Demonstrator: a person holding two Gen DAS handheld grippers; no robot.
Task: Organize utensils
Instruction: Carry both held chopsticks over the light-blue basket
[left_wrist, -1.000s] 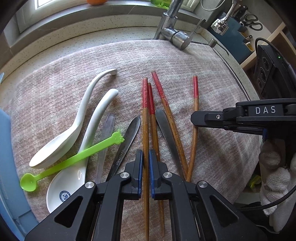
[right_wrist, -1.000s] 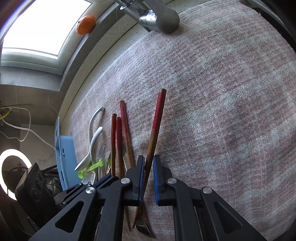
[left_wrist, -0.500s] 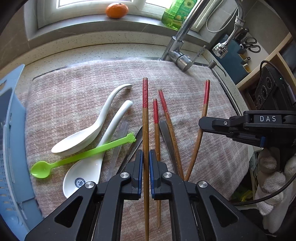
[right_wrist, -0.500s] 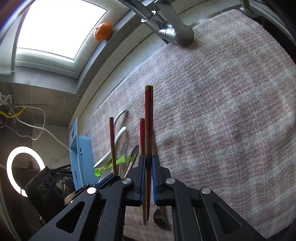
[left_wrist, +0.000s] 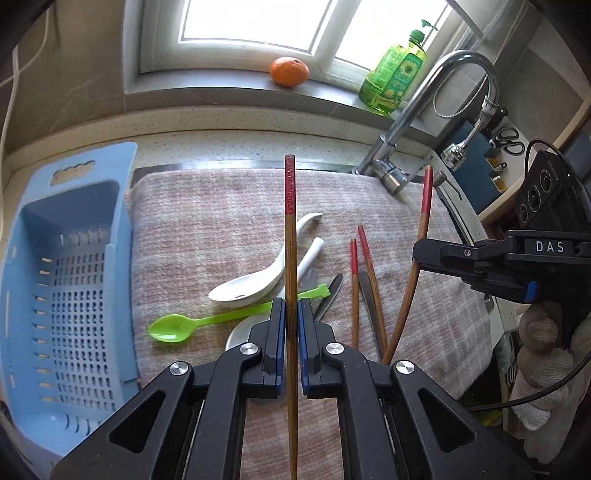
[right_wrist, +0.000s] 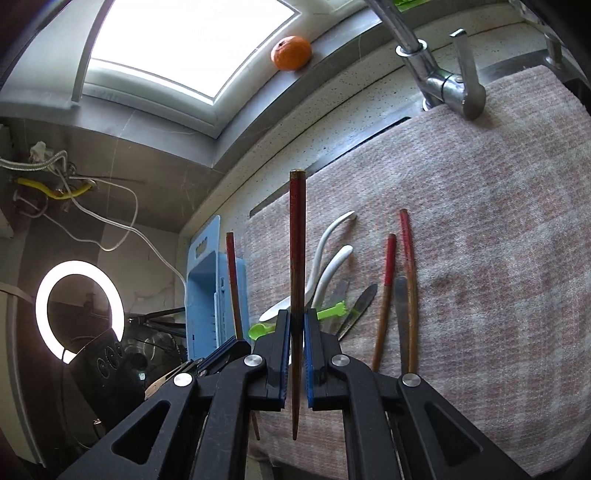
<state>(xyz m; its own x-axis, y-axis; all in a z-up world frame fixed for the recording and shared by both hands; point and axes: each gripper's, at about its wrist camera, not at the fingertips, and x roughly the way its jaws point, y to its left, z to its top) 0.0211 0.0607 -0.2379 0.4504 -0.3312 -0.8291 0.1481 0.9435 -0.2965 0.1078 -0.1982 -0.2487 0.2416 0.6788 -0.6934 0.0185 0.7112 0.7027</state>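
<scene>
My left gripper (left_wrist: 291, 314) is shut on a red-tipped wooden chopstick (left_wrist: 290, 236), lifted above the pink cloth (left_wrist: 221, 206). My right gripper (right_wrist: 295, 325) is shut on another red-tipped chopstick (right_wrist: 297, 240), also lifted; it shows at the right of the left wrist view (left_wrist: 421, 236). On the cloth lie two more chopsticks (left_wrist: 360, 273), two white ceramic spoons (left_wrist: 255, 282), a green plastic spoon (left_wrist: 192, 325) and metal cutlery (left_wrist: 330, 295). A blue slotted basket (left_wrist: 70, 295) sits left of the cloth.
A chrome tap (left_wrist: 413, 110) stands at the cloth's far right. An orange (left_wrist: 289, 71) and a green soap bottle (left_wrist: 395, 74) sit on the windowsill. A ring light (right_wrist: 79, 302) stands far left in the right wrist view.
Both grippers have risen, each lifting its chopstick off the cloth. The blue basket and the windowsill have come into view.
</scene>
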